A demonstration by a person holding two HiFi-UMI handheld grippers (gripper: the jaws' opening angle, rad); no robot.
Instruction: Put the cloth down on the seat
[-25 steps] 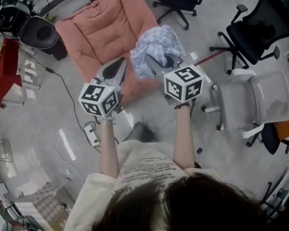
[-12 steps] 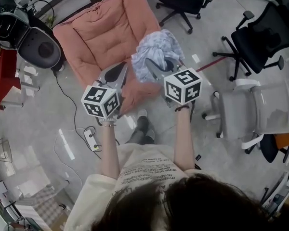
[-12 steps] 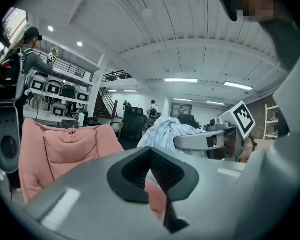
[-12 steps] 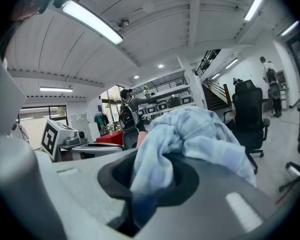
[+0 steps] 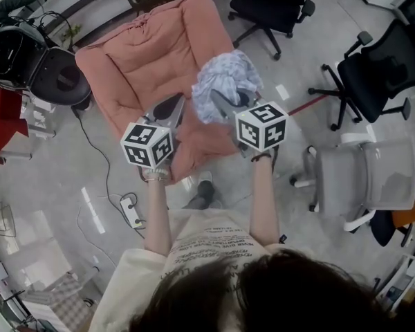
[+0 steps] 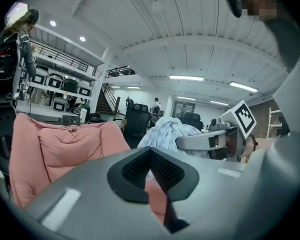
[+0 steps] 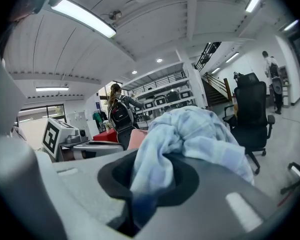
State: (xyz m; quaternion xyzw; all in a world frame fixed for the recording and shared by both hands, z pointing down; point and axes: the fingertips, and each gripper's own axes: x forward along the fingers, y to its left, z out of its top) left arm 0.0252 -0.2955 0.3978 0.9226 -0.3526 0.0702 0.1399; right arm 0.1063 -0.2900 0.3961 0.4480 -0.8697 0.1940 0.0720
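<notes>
Above the front right corner of the seat (image 5: pixel 152 47), my right claw (image 5: pixel 223 104) has its jaws closed on a fold of the cloth (image 5: pixel 226 80), with only the fabric's thickness between the pads. The cloth is pale blue-white with a faint check, crumpled into a loose bunch. One tuck runs down between the jaws and the rest mounds over their tips, held up in the air off the cushion. My left claw (image 5: pixel 171 109) hangs just beside it over the seat's front edge, jaws brought together with nothing in them. The seat is a wide salmon-pink padded armchair, stitched into soft panels. It stands on a glossy grey floor (image 5: pixel 76 158), where a white power strip (image 5: pixel 133 209) lies to my left. A black office chair (image 5: pixel 273 2) stands beyond the seat and a grey office chair (image 5: pixel 370 175) to my right. Shelving (image 7: pixel 170 101) and a staircase (image 7: pixel 215 86) line the far wall under strip lights (image 7: pixel 87 16).
</notes>
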